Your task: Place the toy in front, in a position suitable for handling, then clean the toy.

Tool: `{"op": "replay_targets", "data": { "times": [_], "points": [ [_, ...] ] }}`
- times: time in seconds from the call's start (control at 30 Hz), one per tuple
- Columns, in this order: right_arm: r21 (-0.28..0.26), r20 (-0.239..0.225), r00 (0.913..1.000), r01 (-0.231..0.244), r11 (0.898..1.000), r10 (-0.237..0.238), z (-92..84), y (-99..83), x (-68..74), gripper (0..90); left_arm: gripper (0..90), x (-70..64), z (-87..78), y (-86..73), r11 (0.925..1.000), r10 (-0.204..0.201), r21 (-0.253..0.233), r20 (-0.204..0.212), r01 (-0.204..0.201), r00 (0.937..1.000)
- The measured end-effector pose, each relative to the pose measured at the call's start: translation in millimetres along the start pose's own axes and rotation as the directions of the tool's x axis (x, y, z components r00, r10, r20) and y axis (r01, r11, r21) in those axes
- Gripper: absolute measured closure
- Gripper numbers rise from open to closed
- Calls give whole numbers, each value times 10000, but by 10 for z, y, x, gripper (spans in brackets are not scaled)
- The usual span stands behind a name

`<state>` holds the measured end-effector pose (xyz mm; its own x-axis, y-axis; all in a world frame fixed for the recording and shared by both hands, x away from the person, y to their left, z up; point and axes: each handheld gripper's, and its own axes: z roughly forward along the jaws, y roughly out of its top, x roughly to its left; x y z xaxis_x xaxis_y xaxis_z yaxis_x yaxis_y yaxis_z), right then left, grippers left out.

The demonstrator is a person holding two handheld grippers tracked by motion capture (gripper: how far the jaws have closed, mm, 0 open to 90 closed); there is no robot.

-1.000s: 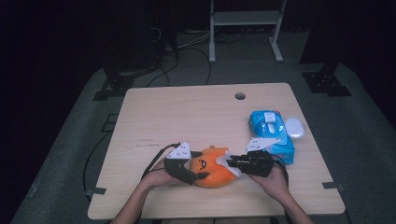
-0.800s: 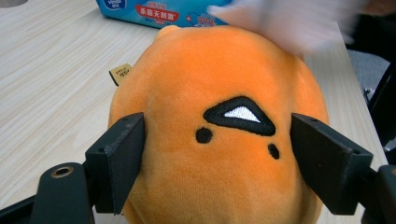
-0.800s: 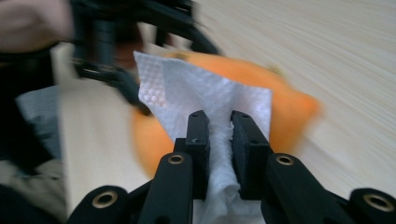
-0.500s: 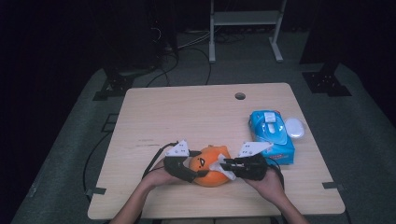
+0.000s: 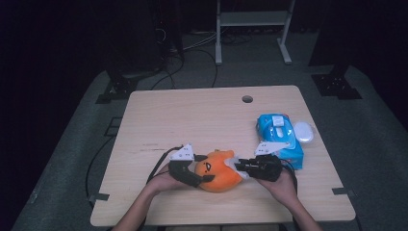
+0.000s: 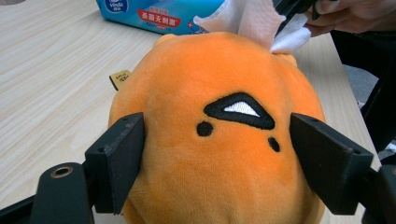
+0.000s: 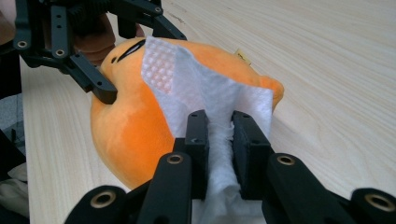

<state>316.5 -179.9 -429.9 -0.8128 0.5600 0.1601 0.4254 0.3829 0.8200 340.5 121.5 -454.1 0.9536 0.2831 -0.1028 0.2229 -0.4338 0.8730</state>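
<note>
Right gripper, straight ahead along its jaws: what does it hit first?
Most likely the orange plush toy: the right gripper, shut on the white wipe, already lays it on the plush.

**A recording studio set up like a lab**

A single light wooden table with a round cable hole (image 5: 247, 98) stands on grey carpeted flooring (image 5: 380, 120), ringed by darkness. Black cables (image 5: 192, 45) trail across the floor behind it, beside black stand feet (image 5: 336, 86) and a white metal frame (image 5: 252, 29). It reads as a staged test space, not a home.
</note>
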Motion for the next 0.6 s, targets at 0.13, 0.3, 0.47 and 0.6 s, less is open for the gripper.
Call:
{"op": "replay_targets", "data": {
  "times": [0.13,0.3,0.47,0.6],
  "points": [
    [-39,109,9998,190,9998,-189,-2,12,53,764,202,9,-6,-11,10000,2,-9,61,-2,10000],
    [-217,71,9991,430,9988,-429,-2,58,136,764,202,33,-29,-29,10000,-55,50,59,54,10000],
    [-475,-508,9977,426,9980,-450,13,96,205,764,205,79,-47,-35,9997,-246,90,47,245,9997],
    [-399,-334,9983,465,9981,-478,6,92,168,764,226,104,-55,-25,9987,-518,-27,-26,518,9987]
  ]
}}
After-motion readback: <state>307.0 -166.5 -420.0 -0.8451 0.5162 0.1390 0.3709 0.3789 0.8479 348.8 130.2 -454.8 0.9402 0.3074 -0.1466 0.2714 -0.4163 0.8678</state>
